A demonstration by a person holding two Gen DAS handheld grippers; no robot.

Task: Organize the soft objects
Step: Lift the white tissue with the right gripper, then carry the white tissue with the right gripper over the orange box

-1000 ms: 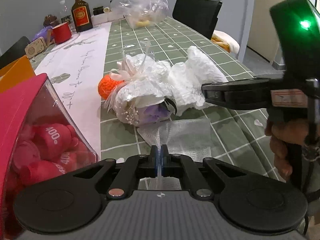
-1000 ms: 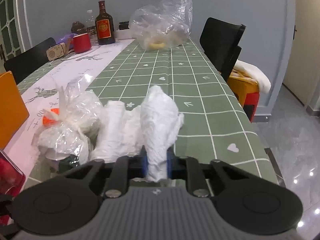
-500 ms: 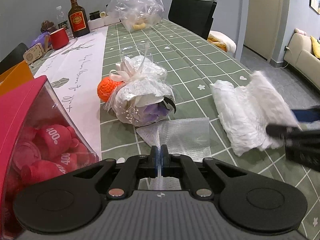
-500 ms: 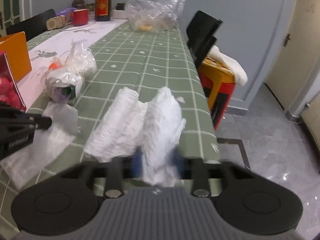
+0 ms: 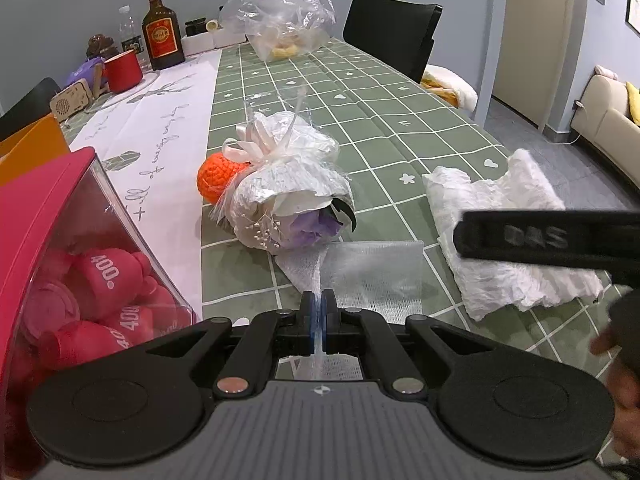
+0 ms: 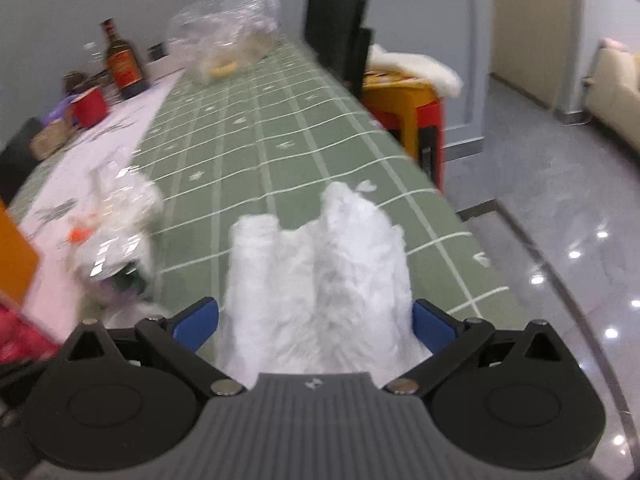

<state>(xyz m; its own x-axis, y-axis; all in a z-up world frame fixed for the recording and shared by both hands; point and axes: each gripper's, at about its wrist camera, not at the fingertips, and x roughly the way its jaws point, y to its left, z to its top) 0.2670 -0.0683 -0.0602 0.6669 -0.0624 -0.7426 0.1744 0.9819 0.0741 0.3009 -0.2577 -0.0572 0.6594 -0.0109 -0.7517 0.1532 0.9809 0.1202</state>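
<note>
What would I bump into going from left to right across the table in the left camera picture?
Pink box of plush toys → orange knitted ball → wrapped flower bouquet → crumpled white cloth.

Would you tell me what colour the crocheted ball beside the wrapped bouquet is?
Orange; the ball shows best in the left wrist view.

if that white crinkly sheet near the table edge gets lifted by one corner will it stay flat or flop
The white sheet would likely flop: it already lies in soft folds and wrinkles. It looks thin, so probably light. A push would likely bunch it up rather than slide it.
</note>
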